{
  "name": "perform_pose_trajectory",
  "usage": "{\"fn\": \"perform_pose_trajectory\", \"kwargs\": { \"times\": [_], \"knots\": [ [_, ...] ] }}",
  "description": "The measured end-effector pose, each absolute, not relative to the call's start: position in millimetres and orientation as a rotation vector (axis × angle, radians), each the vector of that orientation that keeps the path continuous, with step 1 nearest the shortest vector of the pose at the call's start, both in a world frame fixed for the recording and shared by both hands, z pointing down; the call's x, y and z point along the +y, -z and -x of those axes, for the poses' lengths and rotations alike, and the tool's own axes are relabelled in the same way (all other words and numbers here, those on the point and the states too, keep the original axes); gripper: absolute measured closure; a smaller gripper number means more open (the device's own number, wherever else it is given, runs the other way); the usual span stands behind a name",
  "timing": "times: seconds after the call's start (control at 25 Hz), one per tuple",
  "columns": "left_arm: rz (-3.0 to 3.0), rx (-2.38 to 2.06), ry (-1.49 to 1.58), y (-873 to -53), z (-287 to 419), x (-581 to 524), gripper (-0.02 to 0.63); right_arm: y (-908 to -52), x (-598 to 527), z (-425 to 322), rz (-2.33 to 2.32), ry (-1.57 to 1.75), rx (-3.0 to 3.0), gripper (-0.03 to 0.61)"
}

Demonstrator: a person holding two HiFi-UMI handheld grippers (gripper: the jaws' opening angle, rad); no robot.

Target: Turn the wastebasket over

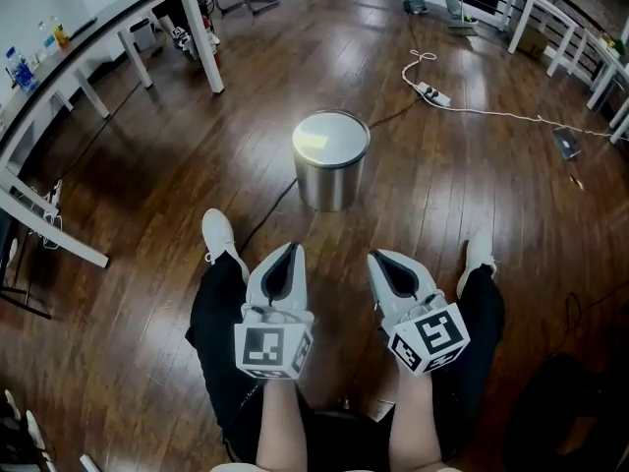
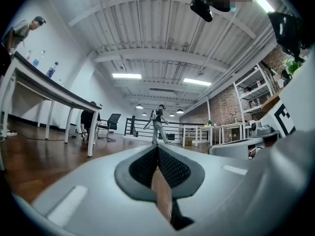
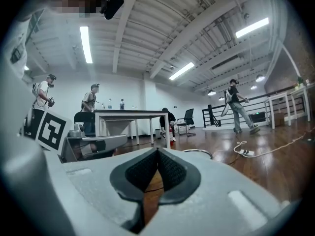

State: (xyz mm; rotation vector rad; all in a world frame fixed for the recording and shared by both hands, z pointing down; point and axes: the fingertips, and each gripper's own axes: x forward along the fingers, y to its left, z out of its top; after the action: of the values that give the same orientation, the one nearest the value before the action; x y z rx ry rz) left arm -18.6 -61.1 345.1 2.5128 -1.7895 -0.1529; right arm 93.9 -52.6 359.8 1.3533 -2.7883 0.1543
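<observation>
Both forearms reach out level toward the wastebasket [image 1: 331,165]; left gripper [image 1: 288,254] and right gripper [image 1: 381,261], each clenched on nothing, sit side by side near it

A loft-like office or lab: dark wood floor [image 1: 147,264], white tables [image 3: 130,113], office chair [image 3: 187,118], strip lights [image 3: 86,43] under bare beams [image 2: 162,55], brick wall [image 2: 224,107] with shelves [image 2: 253,90].

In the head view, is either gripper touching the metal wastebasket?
No, the left gripper and right gripper both sit short of the wastebasket, with bare floor showing between.
</observation>
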Motion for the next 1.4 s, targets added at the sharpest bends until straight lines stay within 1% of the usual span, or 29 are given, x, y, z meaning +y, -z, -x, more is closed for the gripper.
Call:
{"fn": "perform_pose_trajectory", "kwargs": {
  "times": [0.24, 0.48, 0.72, 0.76, 0.84, 0.96, 1.16, 1.2, 1.32, 1.36, 1.4],
  "knots": [
    [-2.510, -1.852, 0.167, -328, 16, -128, 0.597, -329, -127, -94, -1.279, -0.054, -2.819, 0.586],
    [-2.493, -1.924, 0.124, -322, 30, -204, 0.597, -323, -218, -83, -1.204, -0.063, -2.841, 0.586],
    [-2.449, -2.019, 0.092, -319, 68, -270, 0.597, -323, -302, -51, -1.115, -0.096, -2.856, 0.586],
    [-2.438, -2.033, 0.089, -320, 76, -280, 0.583, -324, -315, -45, -1.103, -0.097, -2.849, 0.586],
    [-2.412, -2.053, 0.085, -321, 93, -298, 0.578, -328, -338, -29, -1.061, -0.108, -2.829, 0.586],
    [-2.373, -2.083, 0.075, -328, 111, -321, 0.568, -337, -361, -7, -1.008, -0.110, -2.814, 0.586],
    [-2.350, -2.078, 0.117, -343, 122, -348, 0.564, -357, -382, 24, -0.907, -0.091, -2.803, 0.584],
    [-2.349, -2.080, 0.116, -346, 126, -354, 0.553, -361, -385, 30, -0.891, -0.087, -2.803, 0.578],
    [-2.325, -2.091, 0.119, -355, 137, -367, 0.521, -379, -392, 47, -0.829, -0.076, -2.769, 0.518],
    [-2.316, -2.091, 0.123, -358, 141, -369, 0.502, -387, -394, 52, -0.809, -0.074, -2.751, 0.510],
    [-2.309, -2.092, 0.124, -362, 144, -372, 0.479, -396, -396, 56, -0.791, -0.073, -2.731, 0.485]
  ]
}}
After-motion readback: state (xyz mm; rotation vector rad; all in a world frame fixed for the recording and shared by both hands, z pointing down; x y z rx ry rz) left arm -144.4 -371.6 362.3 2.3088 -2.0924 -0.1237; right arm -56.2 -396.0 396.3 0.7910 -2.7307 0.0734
